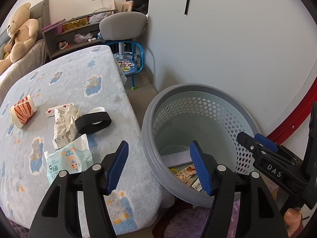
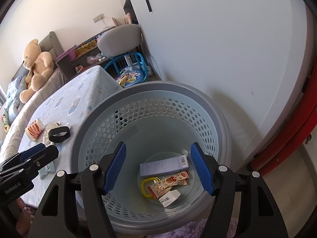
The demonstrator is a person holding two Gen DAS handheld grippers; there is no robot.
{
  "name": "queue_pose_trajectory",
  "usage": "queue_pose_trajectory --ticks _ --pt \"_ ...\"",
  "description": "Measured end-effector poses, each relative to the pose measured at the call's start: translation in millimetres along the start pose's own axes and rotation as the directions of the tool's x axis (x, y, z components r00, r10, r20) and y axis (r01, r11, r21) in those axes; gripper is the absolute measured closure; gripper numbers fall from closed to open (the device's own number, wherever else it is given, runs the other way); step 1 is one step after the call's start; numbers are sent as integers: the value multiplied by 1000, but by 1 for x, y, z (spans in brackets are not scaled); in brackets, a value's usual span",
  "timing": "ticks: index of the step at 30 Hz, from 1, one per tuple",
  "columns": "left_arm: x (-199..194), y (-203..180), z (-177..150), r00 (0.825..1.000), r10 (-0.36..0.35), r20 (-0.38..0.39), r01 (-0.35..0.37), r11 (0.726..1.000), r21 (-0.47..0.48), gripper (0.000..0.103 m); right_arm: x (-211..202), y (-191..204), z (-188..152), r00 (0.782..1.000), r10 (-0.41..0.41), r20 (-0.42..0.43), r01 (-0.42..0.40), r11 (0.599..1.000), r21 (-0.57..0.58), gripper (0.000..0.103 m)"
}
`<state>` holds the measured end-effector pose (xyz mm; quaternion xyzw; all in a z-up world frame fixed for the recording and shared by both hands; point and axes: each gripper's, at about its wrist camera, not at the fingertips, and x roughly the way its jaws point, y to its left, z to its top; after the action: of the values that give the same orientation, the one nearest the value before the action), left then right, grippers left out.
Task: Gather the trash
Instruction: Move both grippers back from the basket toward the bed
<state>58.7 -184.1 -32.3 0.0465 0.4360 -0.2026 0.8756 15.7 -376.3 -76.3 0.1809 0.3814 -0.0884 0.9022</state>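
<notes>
Left gripper (image 1: 158,166) spread wide, empty, straddling the rim of the grey basket (image 1: 150,138). Right gripper (image 2: 158,168) likewise spread and empty, directly above the basket. Inside the basket: purple box (image 2: 164,166), snack wrappers (image 2: 168,184), yellow ring (image 2: 144,188). Left of the basket, on the blanket (image 1: 79,83): paper cup (image 1: 22,113), crumpled paper (image 1: 64,127), black band (image 1: 93,123), wipes packet (image 1: 69,158).

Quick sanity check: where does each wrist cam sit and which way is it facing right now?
Left wrist: above the table edge, looking along the open left gripper at table trash and the basket; the right gripper shows at the right.
Right wrist: over the basket, looking down past the open right gripper at dropped trash; the left gripper shows at the left.
Shared: basket, paper cup, black band, teddy bear.
</notes>
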Motion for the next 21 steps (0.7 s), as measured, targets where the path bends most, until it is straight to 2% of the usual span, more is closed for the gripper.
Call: queue_pose_trajectory --ticks 2,7,21 --pt "-2 8 -3 1000 6 -1 -6 1000 -10 41 -1 1 0 1000 -1 2 1 1000 -4 32" --pt "-8 27 -11 1000 20 0 -20 1000 -23 41 -2 5 -3 1000 -4 -8 4 1000 -17 32" --pt "-31 108 -46 992 123 4 -123 992 2 34 -17 47 -26 995 84 -60 -87 995 -42 30"
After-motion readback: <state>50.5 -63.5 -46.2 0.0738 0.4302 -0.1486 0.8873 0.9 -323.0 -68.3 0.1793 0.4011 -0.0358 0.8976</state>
